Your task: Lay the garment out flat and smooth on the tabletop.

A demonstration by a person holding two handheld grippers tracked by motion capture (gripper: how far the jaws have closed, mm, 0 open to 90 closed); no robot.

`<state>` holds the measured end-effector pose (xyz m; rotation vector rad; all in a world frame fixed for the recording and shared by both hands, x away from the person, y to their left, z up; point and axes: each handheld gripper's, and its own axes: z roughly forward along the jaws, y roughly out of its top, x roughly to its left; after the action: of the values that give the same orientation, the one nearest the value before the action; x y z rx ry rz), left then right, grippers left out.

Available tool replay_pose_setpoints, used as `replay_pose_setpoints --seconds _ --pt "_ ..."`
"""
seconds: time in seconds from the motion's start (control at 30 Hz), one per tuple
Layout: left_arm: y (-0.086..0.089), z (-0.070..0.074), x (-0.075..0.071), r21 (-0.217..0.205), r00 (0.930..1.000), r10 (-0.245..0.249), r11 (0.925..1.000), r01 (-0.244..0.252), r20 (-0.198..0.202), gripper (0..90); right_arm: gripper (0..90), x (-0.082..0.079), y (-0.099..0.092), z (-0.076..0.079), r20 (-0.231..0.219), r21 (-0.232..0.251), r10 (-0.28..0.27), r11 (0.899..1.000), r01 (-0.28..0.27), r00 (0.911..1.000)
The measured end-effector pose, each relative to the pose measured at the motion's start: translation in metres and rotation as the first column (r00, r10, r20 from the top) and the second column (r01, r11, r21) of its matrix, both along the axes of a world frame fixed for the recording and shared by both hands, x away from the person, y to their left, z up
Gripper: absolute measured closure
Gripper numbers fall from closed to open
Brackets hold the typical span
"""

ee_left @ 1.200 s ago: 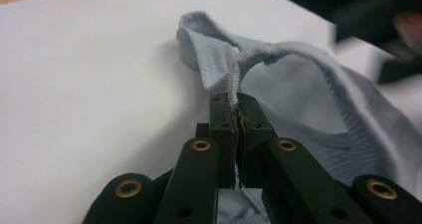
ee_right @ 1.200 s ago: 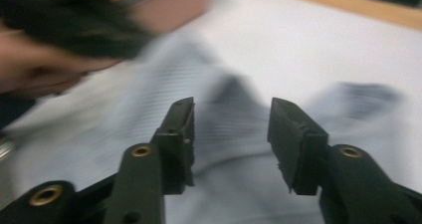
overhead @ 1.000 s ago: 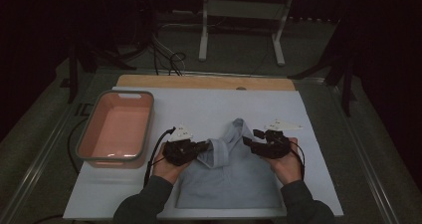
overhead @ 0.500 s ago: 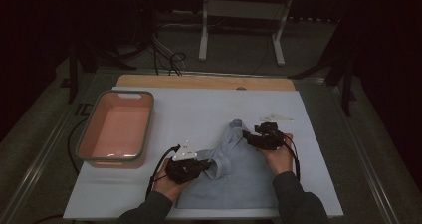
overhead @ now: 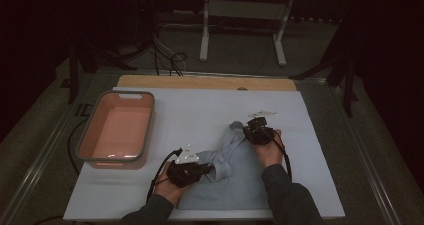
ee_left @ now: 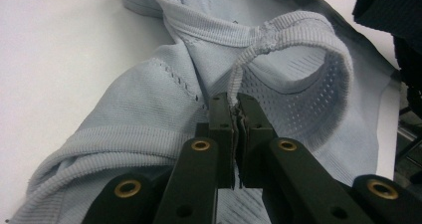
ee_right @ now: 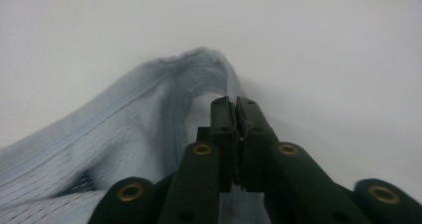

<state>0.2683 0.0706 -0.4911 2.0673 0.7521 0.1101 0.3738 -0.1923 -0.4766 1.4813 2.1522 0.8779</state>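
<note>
Fabric: pale blue-grey ribbed knit with mesh panels, a sleeveless shirt (overhead: pixel 235 170) lying rumpled on the white sheet (overhead: pixel 200 115) that covers the desk (overhead: pixel 205 81), spread out ahead of both pairs of jaws.
Left grip: the left gripper (ee_left: pixel 234 115) has its jaws pressed together on a ribbed edge band, a thin slip of cloth caught between the pads; beyond the tips the band loops round an opening.
Right grip: the right gripper (ee_right: pixel 232 109) has just been closing; its jaws now meet on the hem, with the raised fold of knit just beyond and to the left of the tips.
Doing it well: my judgement is that the garment is being straightened or folded, so both pinches should stay firm while the hands move apart evenly, keeping the cloth low over the sheet so it smooths rather than bunches. The left pinch looks shallow and could slip under a hard tug.
Left hand pose: low by the near edge, left hand (overhead: pixel 167 187) wrapped under the gripper, jaws aimed right, into the cloth.
Right hand pose: right hand (overhead: pixel 270 150) farther out, jaws at the shirt's far corner.
Beyond: a pink tub (overhead: pixel 116 130) with a grey rim, well left of the left jaws.
</note>
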Motion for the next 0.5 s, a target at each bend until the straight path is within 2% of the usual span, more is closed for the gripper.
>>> replay_pose_setpoints --seconds 0.1,0.27,0.4,0.47,0.5 --pt "0.0 0.0 0.001 0.001 1.0 0.007 1.0 -0.007 -0.002 87.6 87.8 -0.012 -0.003 0.012 0.046 0.027 0.018 0.999 -0.02 0.9988" --pt "-0.002 -0.001 0.001 0.006 0.9999 0.013 0.9999 -0.013 -0.002 87.6 87.8 -0.042 -0.009 0.033 0.116 0.051 0.077 0.995 -0.083 0.9902" --pt "-0.004 -0.002 0.003 0.007 0.9997 0.022 0.9997 -0.022 -0.009 87.5 87.9 -0.066 -0.013 0.04 0.135 0.06 0.122 0.989 -0.131 0.9833" --pt "-0.003 -0.002 0.003 0.017 0.9998 0.017 0.9997 -0.017 -0.01 87.5 88.0 -0.08 -0.014 0.039 0.133 0.062 0.152 0.985 -0.161 0.9794" --pt "-0.004 -0.002 0.003 0.008 0.9996 0.028 0.9996 -0.027 -0.011 87.5 88.1 -0.088 -0.013 0.038 0.129 0.057 0.164 0.983 -0.173 0.9779"
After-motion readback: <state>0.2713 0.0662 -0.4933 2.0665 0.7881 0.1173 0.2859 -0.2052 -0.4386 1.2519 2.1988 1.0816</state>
